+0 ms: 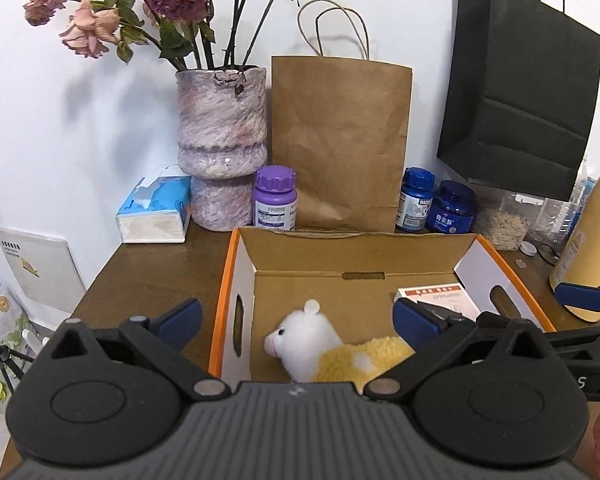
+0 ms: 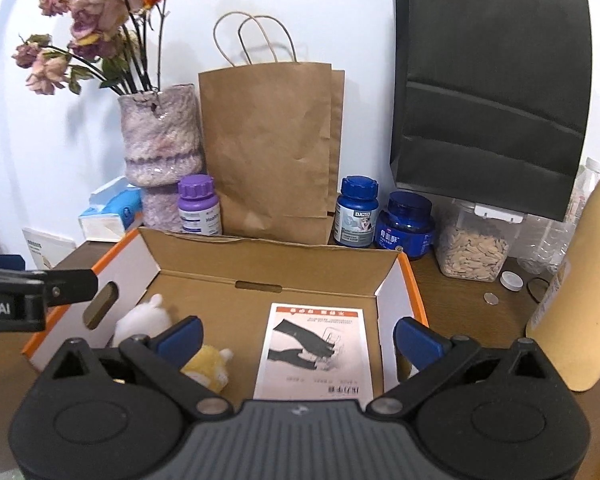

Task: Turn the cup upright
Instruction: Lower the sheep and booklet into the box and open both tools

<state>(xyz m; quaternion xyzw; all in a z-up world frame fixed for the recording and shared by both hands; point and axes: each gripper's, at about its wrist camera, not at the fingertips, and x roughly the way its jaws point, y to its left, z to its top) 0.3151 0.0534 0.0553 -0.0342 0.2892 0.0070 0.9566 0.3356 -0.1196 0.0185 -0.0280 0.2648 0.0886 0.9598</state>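
No cup shows in either view. My left gripper (image 1: 298, 316) is open above the near end of an open cardboard box (image 1: 220, 300), with nothing between its blue pads. A white and yellow plush toy (image 1: 308, 332) lies in the box just below it. To the right, my right gripper (image 2: 299, 336) is also open and holds nothing. It hovers over a flat packet with a glove picture (image 2: 316, 352) on the box floor. One of the right gripper's fingers (image 1: 580, 296) reaches into the left wrist view at the right edge.
Along the back wall stand a fuzzy vase of dried roses (image 1: 222, 140), a brown paper bag (image 1: 340, 140), a black paper bag (image 2: 488, 92), a purple bottle (image 1: 274, 200), two blue bottles (image 2: 380, 216) and a seed jar (image 2: 474, 244). A tall tan bottle (image 2: 576, 280) stands at right.
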